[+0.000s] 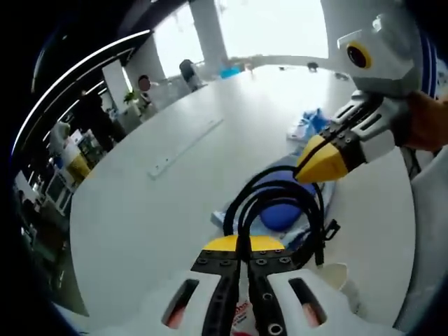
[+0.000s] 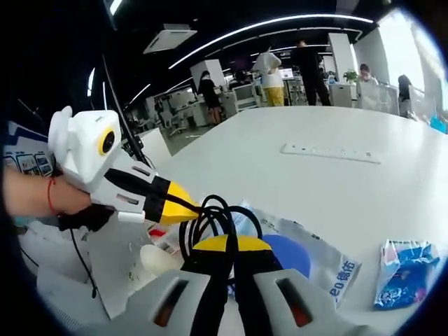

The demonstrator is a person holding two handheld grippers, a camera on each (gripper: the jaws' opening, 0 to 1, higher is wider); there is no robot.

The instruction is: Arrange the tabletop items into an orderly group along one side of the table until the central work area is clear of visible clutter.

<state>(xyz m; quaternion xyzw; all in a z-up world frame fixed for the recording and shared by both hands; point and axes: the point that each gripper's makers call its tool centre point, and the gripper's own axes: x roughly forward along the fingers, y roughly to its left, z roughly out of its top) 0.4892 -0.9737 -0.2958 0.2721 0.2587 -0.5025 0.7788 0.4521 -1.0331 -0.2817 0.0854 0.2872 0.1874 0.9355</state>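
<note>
In the left gripper view, the left gripper point(image 1: 243, 245) comes up from the bottom middle, its yellow tips pressed together on a black cable point(image 1: 280, 192) that loops up just above them. The right gripper point(image 1: 320, 162) pokes in from the upper right, with a hand point(image 1: 428, 122) behind it; its tips look pressed together right by the top of the loop (I cannot tell if they pinch it). Under the loop lies a clear bag point(image 1: 273, 217) with something blue inside. A small blue packet point(image 1: 308, 126) sits further up, a little right of the middle. A long white power strip point(image 1: 185, 147) lies on the white table point(image 1: 140, 224), up and left of the middle.

In the right gripper view, the right gripper point(image 2: 232, 246) sits at the bottom middle, tips closed, the cable point(image 2: 203, 220) looping just above. The left gripper point(image 2: 178, 204) comes in from the left and pinches the cable. The bag point(image 2: 315, 262) is right of the middle, the packet point(image 2: 402, 273) at the lower right, and the strip point(image 2: 329, 152) above the middle.
</note>
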